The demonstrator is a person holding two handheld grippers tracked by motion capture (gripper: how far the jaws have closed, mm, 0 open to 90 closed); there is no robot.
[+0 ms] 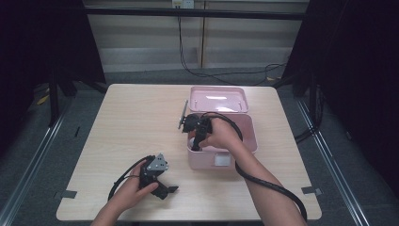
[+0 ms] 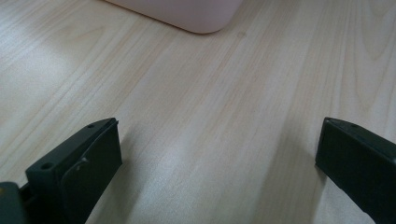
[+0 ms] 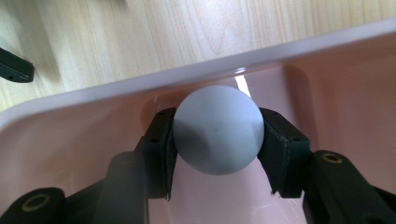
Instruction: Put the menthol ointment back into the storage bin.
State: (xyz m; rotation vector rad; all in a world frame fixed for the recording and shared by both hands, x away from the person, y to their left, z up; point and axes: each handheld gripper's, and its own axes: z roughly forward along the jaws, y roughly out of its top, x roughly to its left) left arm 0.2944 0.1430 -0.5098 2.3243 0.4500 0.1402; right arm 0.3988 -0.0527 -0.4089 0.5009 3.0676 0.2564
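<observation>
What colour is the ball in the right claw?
Light grey ball, clearest in the right gripper view.

This looks like a lab recording booth. A bare pale wood worktop stands on grey carpet, hemmed by black curtains on both sides. Metal floor rails run alongside, and cables trail down from a wall socket.
</observation>
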